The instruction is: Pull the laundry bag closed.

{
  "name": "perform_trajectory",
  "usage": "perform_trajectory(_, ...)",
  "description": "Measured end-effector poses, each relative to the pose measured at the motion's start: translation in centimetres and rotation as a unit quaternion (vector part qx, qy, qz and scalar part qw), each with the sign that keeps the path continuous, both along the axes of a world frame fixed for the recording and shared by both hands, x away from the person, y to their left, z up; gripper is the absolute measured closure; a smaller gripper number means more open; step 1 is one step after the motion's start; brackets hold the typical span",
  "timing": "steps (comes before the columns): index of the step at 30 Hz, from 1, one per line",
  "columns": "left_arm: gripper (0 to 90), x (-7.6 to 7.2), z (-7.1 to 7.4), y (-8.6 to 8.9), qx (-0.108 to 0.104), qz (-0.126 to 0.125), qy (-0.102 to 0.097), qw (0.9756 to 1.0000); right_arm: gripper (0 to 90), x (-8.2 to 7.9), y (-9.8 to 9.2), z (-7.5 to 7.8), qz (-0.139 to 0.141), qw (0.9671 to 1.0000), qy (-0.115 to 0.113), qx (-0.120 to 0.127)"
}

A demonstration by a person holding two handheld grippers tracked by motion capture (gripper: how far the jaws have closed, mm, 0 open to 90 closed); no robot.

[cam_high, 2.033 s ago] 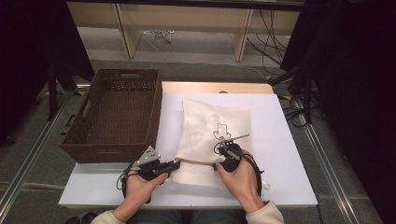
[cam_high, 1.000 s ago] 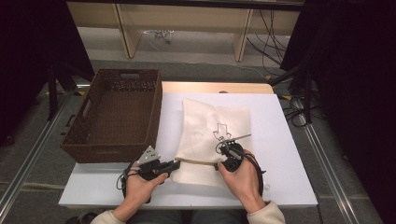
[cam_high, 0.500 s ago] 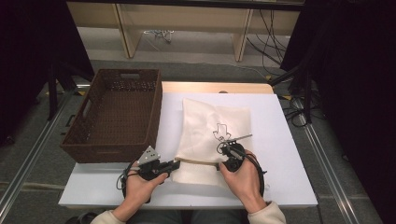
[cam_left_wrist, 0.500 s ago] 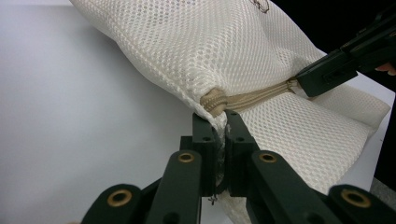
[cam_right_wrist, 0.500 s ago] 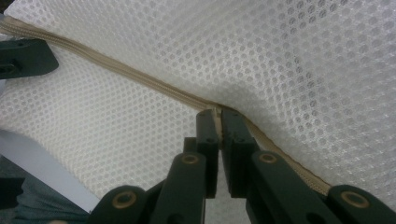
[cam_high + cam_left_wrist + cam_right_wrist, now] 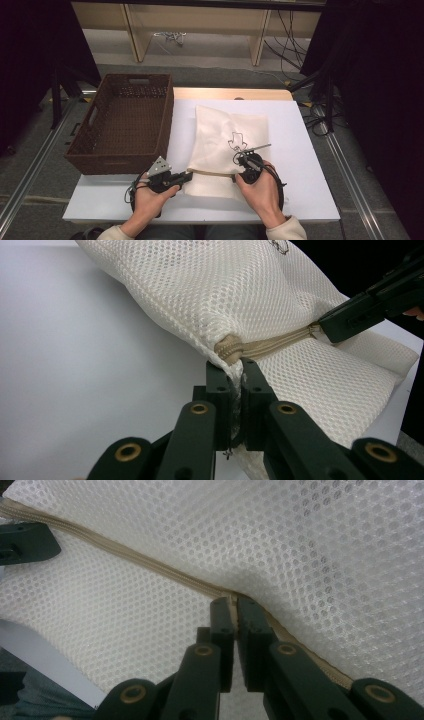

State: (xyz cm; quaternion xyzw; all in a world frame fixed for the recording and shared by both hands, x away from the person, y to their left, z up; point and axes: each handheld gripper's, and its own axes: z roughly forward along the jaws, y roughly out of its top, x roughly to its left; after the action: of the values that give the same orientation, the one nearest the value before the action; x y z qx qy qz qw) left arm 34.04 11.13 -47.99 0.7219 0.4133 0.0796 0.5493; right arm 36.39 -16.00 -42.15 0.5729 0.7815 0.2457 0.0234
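Observation:
A white mesh bag [image 6: 227,132] with a beige zipper [image 6: 212,173] lies on the white table [image 6: 300,150]. My left gripper [image 6: 188,176] is shut on the bag's near left corner, just under the zipper's end [image 6: 227,346]; its jaws [image 6: 236,372] pinch the mesh. My right gripper [image 6: 239,170] is shut on the zipper [image 6: 150,565] farther along, its tips [image 6: 234,605] clamped on the beige tape. The zipper stretches taut between the two. Each gripper view also shows the other gripper: the right one [image 6: 332,324] and the left one [image 6: 30,542].
A brown wicker basket [image 6: 125,120] stands at the table's left, beside the bag. A wooden shelf frame [image 6: 195,30] and cables lie on the floor beyond the far edge. A person's hands hold both grippers near the front edge.

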Motion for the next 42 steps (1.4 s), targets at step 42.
perform_trajectory(42,85.5,0.04,0.02,0.05,0.0,0.002,-0.003,1.0,87.6,-0.06,-0.97,0.09,-0.01,0.9999,0.005,-0.007)
